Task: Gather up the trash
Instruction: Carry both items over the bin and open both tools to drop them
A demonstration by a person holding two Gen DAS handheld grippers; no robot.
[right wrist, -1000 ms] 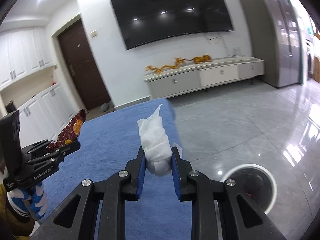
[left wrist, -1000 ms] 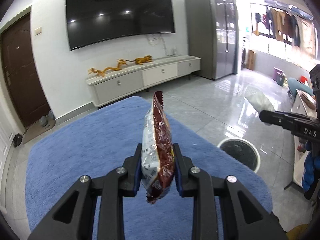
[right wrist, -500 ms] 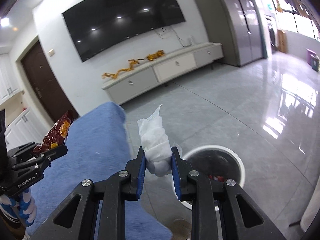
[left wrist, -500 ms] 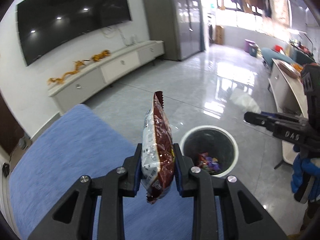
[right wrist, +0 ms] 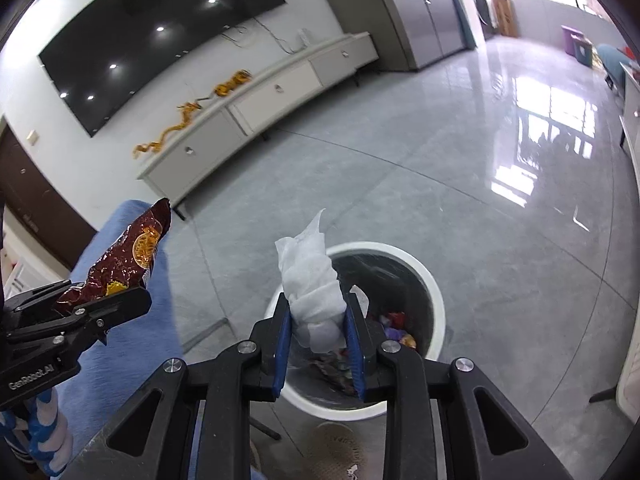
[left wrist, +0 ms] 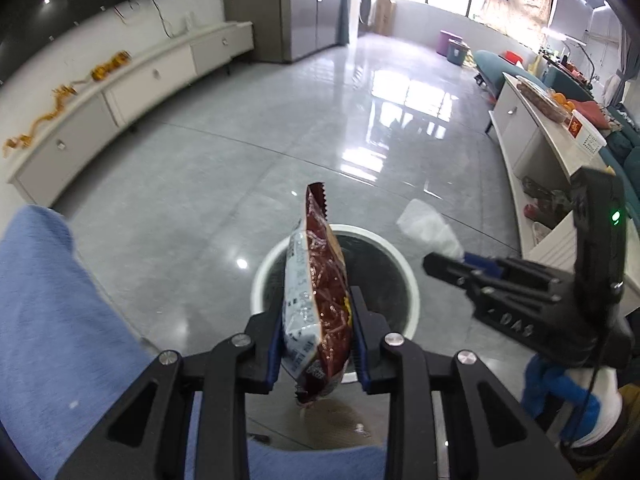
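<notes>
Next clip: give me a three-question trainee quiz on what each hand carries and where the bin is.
1. True or false: the left tongs grip a snack bag.
2. What do the right tongs hold? A) bottle B) crumpled tissue C) spoon
3. Fill in: the bin on the floor already contains some ____.

Key: 1 true; 2 B; 3 wrappers, colourful ones showing at its bottom.
</notes>
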